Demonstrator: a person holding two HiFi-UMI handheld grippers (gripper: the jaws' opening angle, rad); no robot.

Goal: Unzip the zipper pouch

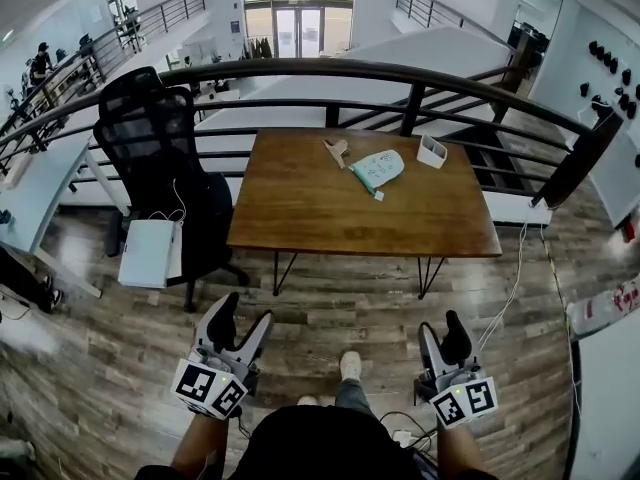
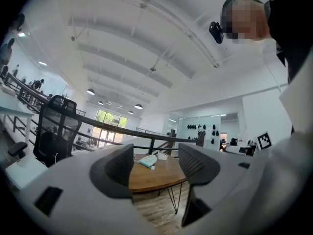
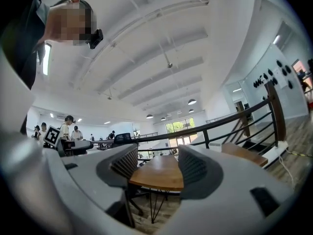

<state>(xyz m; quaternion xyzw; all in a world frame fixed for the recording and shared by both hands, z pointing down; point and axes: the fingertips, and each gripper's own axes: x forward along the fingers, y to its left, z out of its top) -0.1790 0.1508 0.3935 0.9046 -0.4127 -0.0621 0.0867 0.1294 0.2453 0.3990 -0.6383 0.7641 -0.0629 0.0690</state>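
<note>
A black office chair (image 1: 160,158) is standing off the left edge of the surface (image 1: 300,218). I am holding my left claw (image 1: 243,318) released and empty above the floor (image 1: 330,313), well short of the surface. The zipper pouch (image 1: 380,168) is lying near the far edge, right of middle, with a white container (image 1: 432,151) just beside it. My right claw (image 1: 443,330) is hanging released too, grasping nothing.
</note>
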